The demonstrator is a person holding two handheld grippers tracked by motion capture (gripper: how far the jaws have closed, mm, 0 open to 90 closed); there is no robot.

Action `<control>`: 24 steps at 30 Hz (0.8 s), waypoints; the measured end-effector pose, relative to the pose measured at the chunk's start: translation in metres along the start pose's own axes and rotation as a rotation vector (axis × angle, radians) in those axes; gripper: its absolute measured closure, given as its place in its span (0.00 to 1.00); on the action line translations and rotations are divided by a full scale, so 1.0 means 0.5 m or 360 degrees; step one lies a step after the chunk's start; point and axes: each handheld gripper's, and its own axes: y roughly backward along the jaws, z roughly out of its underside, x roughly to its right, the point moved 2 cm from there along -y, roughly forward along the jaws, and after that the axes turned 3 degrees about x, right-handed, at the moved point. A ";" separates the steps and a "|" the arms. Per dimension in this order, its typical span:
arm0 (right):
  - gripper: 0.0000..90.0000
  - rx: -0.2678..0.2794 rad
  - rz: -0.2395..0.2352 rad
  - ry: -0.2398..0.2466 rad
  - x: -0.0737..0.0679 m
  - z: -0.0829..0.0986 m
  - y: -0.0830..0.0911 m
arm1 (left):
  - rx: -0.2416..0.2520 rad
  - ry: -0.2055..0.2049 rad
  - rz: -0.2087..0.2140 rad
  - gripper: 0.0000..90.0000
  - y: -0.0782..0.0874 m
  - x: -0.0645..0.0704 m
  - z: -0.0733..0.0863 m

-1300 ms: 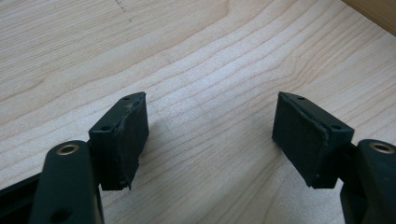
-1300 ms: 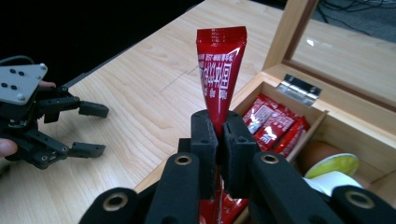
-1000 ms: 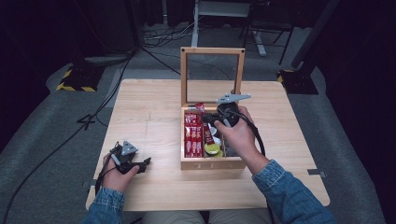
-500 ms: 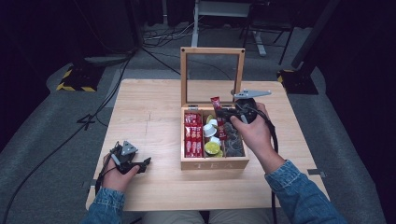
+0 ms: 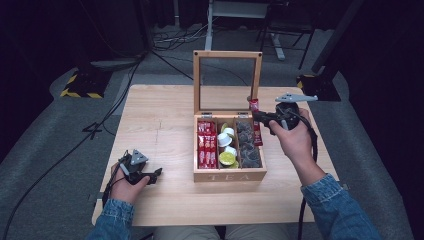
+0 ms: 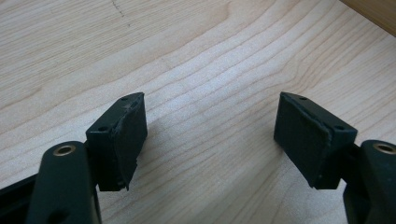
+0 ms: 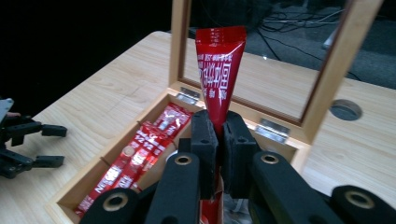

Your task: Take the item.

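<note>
The wooden table is evenly lit from overhead; the floor beyond it falls off into near black. The high view is soft and slightly grainy. A faint shadow is cast under the left gripper, whose pads are rendered sharp against crisp wood grain. Ahead of the right gripper, the red sachet is seen in focus, with mild sheen along its edges; the background behind it is blurred and dark.

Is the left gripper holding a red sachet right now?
No, the left gripper has its black jaws wide apart over the bare light wooden table, with nothing between them.
</note>
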 end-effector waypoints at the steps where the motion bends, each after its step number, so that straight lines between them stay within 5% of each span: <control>1: 0.94 0.0002 0.0008 -0.0006 0.006 0.000 0.004 | 0.0000 0.0002 -0.0003 0.29 0.000 0.000 0.000; 24: 0.94 -0.0070 0.0223 -0.0119 0.154 0.056 0.026 | -0.0001 0.0018 -0.0012 0.29 0.004 0.001 0.004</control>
